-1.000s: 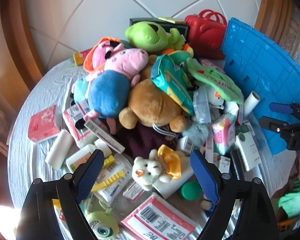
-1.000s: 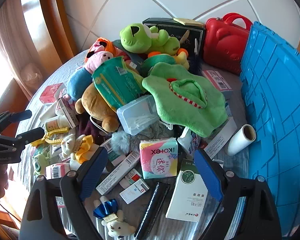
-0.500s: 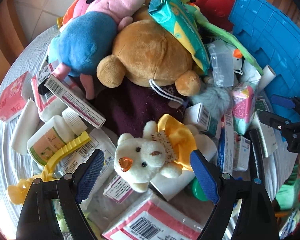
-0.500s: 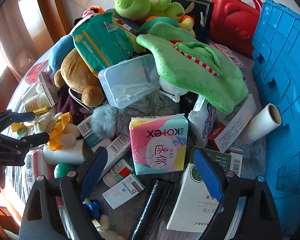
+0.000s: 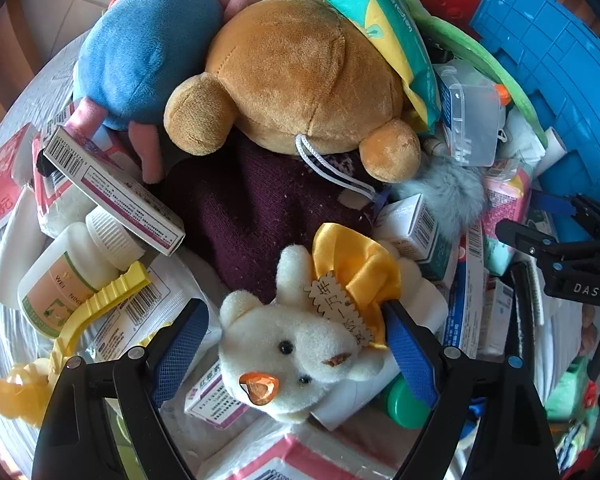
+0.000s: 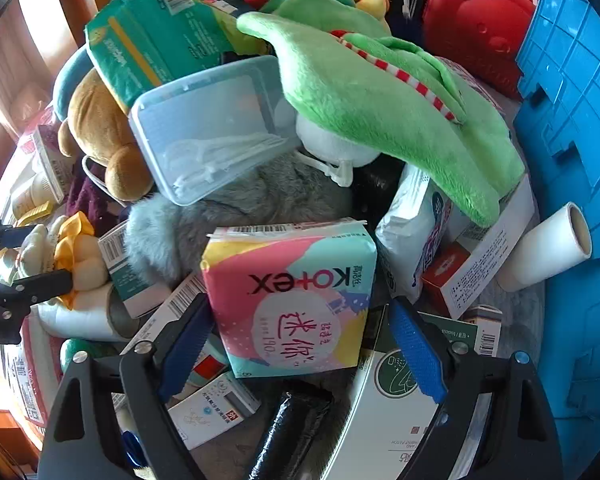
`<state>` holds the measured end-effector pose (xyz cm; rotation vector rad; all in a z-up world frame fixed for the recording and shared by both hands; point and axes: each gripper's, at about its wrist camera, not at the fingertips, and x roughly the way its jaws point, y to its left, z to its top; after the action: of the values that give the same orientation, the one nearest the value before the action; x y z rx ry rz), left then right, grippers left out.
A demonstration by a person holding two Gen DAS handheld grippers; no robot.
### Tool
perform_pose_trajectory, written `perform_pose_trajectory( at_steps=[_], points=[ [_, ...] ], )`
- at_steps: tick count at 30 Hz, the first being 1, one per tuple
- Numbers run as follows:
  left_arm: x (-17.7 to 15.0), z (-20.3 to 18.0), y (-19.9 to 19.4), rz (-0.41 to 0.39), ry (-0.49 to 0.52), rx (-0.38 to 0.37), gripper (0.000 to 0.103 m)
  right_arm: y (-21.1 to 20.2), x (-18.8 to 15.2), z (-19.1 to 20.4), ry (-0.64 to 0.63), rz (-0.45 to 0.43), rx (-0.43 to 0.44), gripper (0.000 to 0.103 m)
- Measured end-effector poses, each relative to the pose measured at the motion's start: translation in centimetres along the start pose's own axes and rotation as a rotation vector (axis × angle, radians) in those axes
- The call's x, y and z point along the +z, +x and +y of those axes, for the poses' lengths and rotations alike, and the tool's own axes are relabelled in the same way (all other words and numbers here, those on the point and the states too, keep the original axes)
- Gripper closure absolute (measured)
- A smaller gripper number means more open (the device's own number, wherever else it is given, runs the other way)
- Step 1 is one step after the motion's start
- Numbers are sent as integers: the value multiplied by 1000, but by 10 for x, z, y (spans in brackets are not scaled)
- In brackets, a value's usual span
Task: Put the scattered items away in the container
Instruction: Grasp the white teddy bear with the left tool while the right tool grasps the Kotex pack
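Observation:
My left gripper (image 5: 294, 320) is open, its blue pads on either side of a small white plush bear (image 5: 296, 344) with a yellow bow (image 5: 352, 264). My right gripper (image 6: 300, 316) is open around a pink and teal Kotex pack (image 6: 296, 296). The blue container (image 6: 576, 160) stands at the right in both views (image 5: 560, 68). The left gripper also shows at the left edge of the right wrist view (image 6: 16, 264), beside the bear. The right gripper shows at the right of the left wrist view (image 5: 548, 220).
A heap fills the table: brown bear (image 5: 300, 76), blue and pink plush (image 5: 140, 52), maroon cloth (image 5: 252, 208), green plush (image 6: 380, 92), clear plastic box (image 6: 212, 128), red case (image 6: 472, 20), white roll (image 6: 548, 244), medicine boxes (image 5: 112, 188), white bottle (image 5: 68, 276).
Both grippers have moved forward and down into the pile. The white bear now sits between the left pads and the Kotex pack between the right pads. Both stay open.

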<state>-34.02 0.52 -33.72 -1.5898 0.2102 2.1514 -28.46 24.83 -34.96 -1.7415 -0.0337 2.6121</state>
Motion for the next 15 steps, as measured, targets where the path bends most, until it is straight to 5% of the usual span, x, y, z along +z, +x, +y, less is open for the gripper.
perform_pose_trajectory(
  at_steps=[5,10,12,15],
  points=[
    [3,-6,6,16,18,-12,17,7,2,2,-8,7,1,14],
    [4,-18,6,25,58,-37,42,9,7,4,-16,9,-2,14],
    [3,-22,5,25,74,-38,46,9,8,5,-22,21,13,32],
    [2,-23,3,26,73,-50,50,7,8,9,-39,30,8,34]
  ],
)
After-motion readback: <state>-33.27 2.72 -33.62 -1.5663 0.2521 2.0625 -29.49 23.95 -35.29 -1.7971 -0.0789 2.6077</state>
